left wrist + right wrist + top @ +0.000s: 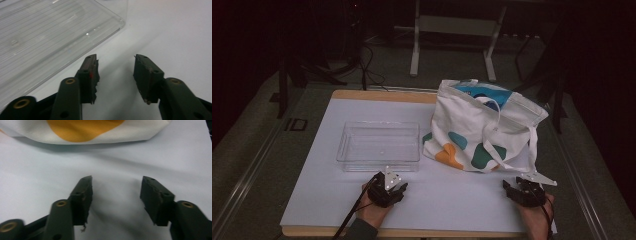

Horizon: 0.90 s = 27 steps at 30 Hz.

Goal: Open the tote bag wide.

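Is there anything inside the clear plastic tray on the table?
No: in the high view the clear tray shows only the white table surface through its bottom, and the tote bag sits apart to its right.

a wooden-edged table (382,95) carried a white sheet (452,200) over nearly its whole top. a clear plastic tray (378,146) lay flat on the sheet left of the middle. just beside it, to the right, a white cloth bag (482,127) with teal and orange blotches slumped on the sheet.
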Motion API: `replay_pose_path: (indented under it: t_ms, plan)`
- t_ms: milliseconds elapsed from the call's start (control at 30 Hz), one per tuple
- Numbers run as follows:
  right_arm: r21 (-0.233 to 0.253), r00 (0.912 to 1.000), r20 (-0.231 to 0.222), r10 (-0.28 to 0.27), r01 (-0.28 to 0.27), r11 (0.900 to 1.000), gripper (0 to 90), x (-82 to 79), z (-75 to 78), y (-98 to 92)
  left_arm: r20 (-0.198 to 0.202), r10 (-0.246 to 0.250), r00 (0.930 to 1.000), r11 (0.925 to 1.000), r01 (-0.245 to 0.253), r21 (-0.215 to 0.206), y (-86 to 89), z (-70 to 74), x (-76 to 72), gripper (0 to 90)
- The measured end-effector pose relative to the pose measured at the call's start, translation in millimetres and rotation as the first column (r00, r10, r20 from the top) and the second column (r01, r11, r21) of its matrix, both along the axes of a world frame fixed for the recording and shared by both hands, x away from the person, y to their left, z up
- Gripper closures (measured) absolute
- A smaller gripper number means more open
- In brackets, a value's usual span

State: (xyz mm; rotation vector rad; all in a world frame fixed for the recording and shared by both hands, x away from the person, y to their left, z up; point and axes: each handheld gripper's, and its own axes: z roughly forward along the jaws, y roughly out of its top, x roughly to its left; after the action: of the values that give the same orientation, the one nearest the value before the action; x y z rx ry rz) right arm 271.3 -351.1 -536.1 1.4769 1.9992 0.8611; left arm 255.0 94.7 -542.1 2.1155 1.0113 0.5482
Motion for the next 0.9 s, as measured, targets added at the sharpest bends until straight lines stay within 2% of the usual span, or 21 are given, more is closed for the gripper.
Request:
replay_pose_path:
  t_ms: [100, 300, 467, 567, 600, 733, 800, 833, 900]
  plan:
    - [0.004, 0.9998, 0.002, 0.02, -0.02, 1.0, 49.8, 0.7, 0.3, 0.2, -0.002, -0.016, 0.9999, 0.9999, 0.016, -0.005, 0.2, 0.2, -0.2, 57.5]
    - [0.014, 0.9997, 0.001, 0.022, -0.022, 1.0, 53.2, 1.8, 0.7, -1.8, 0.008, -0.034, 0.9994, 0.9994, 0.034, 0.008, -1.7, 0.5, -1.6, 62.2]
    - [0.018, 0.9995, -0.002, 0.033, -0.033, 0.999, 61.5, 0.9, 2.1, -3.2, 0.0, -0.064, 0.998, 0.998, 0.064, -0.008, -1.4, 1.9, -2.1, 63.5]
    - [0.023, 0.9997, -0.005, 0.022, -0.022, 1.0, 62.2, -1.2, 2.0, -4.2, 0.005, -0.078, 0.997, 0.997, 0.078, -0.004, -2.0, 3.0, -2.8, 65.0]
    - [0.021, 0.9998, -0.006, 0.019, -0.019, 1.0, 64.3, -2.8, 2.6, -5.6, 0.015, -0.122, 0.9924, 0.9926, 0.122, -0.001, -4.0, 9.4, -4.2, 66.2]
    - [0.031, 0.9999, 0.0, 0.011, -0.011, 0.999, 70.0, -2.2, 7.0, -11.1, 0.022, -0.156, 0.9876, 0.9871, 0.156, -0.034, -4.2, 19.3, -5.4, 66.5]
    - [0.033, 0.9999, 0.008, -0.007, 0.007, 0.999, 77.0, -1.3, 10.6, -14.7, 0.029, -0.164, 0.986, 0.9853, 0.165, -0.042, -3.6, 24.9, -5.8, 66.5]
    - [0.033, 0.9999, 0.005, -0.013, 0.013, 0.999, 83.7, -0.8, 12.5, -16.6, 0.015, -0.172, 0.985, 0.9841, 0.173, -0.042, -3.2, 27.9, -4.8, 66.5]
    - [0.019, 0.9998, -0.002, -0.02, 0.02, 1.0, 87.2, 0.2, 16.3, -20.0, 0.019, -0.173, 0.9847, 0.9844, 0.174, -0.028, -3.4, 33.7, -4.3, 67.4]
